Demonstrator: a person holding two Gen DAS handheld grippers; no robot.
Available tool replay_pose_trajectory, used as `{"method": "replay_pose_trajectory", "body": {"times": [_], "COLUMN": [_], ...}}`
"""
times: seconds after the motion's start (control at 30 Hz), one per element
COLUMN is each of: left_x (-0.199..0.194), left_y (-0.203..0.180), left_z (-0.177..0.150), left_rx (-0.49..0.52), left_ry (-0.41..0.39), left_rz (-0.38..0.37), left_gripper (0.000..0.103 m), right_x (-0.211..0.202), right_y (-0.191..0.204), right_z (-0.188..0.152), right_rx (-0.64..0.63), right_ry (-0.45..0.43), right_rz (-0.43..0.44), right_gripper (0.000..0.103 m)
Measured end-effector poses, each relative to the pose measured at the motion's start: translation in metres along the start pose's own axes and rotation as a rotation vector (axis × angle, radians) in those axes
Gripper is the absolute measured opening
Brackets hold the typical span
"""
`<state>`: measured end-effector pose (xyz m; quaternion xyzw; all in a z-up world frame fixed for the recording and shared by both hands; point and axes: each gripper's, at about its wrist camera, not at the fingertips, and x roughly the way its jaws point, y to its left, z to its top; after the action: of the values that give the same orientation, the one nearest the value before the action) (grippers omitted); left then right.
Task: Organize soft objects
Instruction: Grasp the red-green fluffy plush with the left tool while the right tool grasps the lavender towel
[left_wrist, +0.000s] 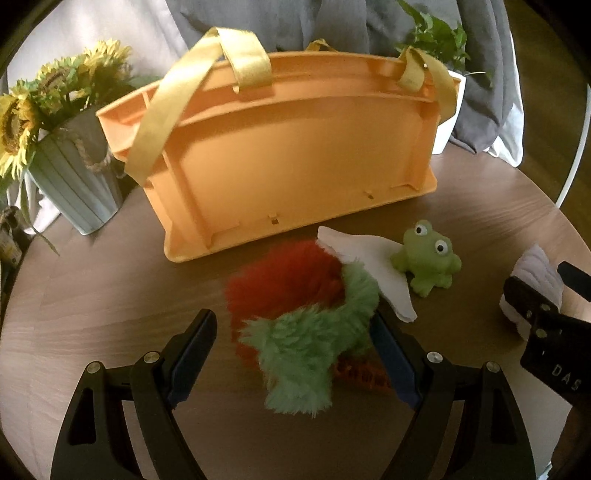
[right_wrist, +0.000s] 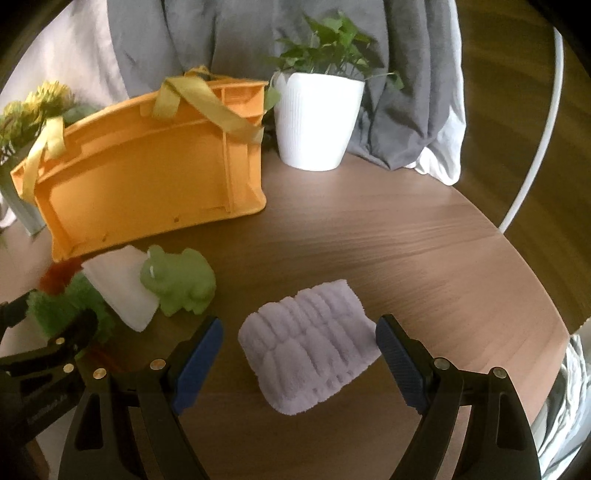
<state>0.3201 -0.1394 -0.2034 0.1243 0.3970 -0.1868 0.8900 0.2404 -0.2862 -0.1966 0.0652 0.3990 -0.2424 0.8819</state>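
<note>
A fluffy red and green plush toy (left_wrist: 299, 317) lies on the round wooden table between the open fingers of my left gripper (left_wrist: 291, 350). A white folded cloth (left_wrist: 369, 266) and a green rubber frog (left_wrist: 428, 258) lie just beyond it. My right gripper (right_wrist: 299, 354) is open around a folded lilac towel (right_wrist: 310, 347), which lies on the table. The orange basket (left_wrist: 295, 155) with yellow straps stands behind, also in the right wrist view (right_wrist: 147, 170). The frog (right_wrist: 177, 280), the cloth (right_wrist: 122, 291) and the plush (right_wrist: 70, 306) show left in the right wrist view.
A grey pot of sunflowers (left_wrist: 74, 177) stands left of the basket. A white pot with a green plant (right_wrist: 317, 118) stands right of it. Grey and white fabric (right_wrist: 406, 74) hangs behind the table. The table edge (right_wrist: 535, 258) curves at right.
</note>
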Motion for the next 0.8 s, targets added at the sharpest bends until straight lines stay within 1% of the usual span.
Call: {"method": "replay_pose_trajectory", "body": {"times": [0.17, 0.2, 0.27, 0.33, 0.37, 0.43, 0.5, 0.53, 0.6, 0.7, 0.8], "left_x": [0.007, 0.008, 0.010, 0.012, 0.013, 0.014, 0.014, 0.013, 0.011, 0.007, -0.001], "left_y": [-0.002, -0.003, -0.003, -0.003, -0.003, -0.003, -0.003, -0.003, -0.003, -0.003, -0.003], "left_z": [0.000, 0.000, -0.001, -0.001, -0.001, -0.002, -0.002, -0.002, -0.002, -0.002, -0.002], "left_rx": [-0.003, -0.002, 0.000, -0.006, -0.008, -0.009, -0.012, -0.010, -0.006, 0.007, 0.021], "left_ry": [0.005, 0.005, 0.011, 0.017, 0.021, 0.028, 0.033, 0.033, 0.029, 0.019, 0.001], "left_rz": [0.004, 0.003, -0.001, -0.008, -0.013, -0.019, -0.025, -0.026, -0.017, -0.007, 0.003], "left_gripper": [0.084, 0.083, 0.077, 0.067, 0.065, 0.055, 0.052, 0.049, 0.045, 0.042, 0.040], "right_x": [0.010, 0.011, 0.012, 0.013, 0.014, 0.013, 0.012, 0.012, 0.011, 0.009, 0.007], "right_y": [-0.003, -0.003, -0.004, -0.005, -0.004, -0.004, -0.004, -0.004, -0.005, -0.005, -0.004], "right_z": [-0.001, -0.001, -0.002, -0.002, -0.003, -0.003, -0.004, -0.004, -0.004, -0.005, -0.005], "right_rx": [0.007, 0.009, 0.012, 0.012, 0.012, 0.014, 0.017, 0.018, 0.019, 0.016, 0.006], "right_ry": [0.018, 0.021, 0.021, 0.023, 0.025, 0.025, 0.022, 0.022, 0.021, 0.008, 0.001], "right_rz": [0.001, 0.000, -0.001, -0.006, -0.007, -0.004, -0.006, -0.004, -0.001, -0.003, 0.002], "right_gripper": [0.086, 0.085, 0.084, 0.078, 0.072, 0.066, 0.058, 0.056, 0.046, 0.035, 0.031]}}
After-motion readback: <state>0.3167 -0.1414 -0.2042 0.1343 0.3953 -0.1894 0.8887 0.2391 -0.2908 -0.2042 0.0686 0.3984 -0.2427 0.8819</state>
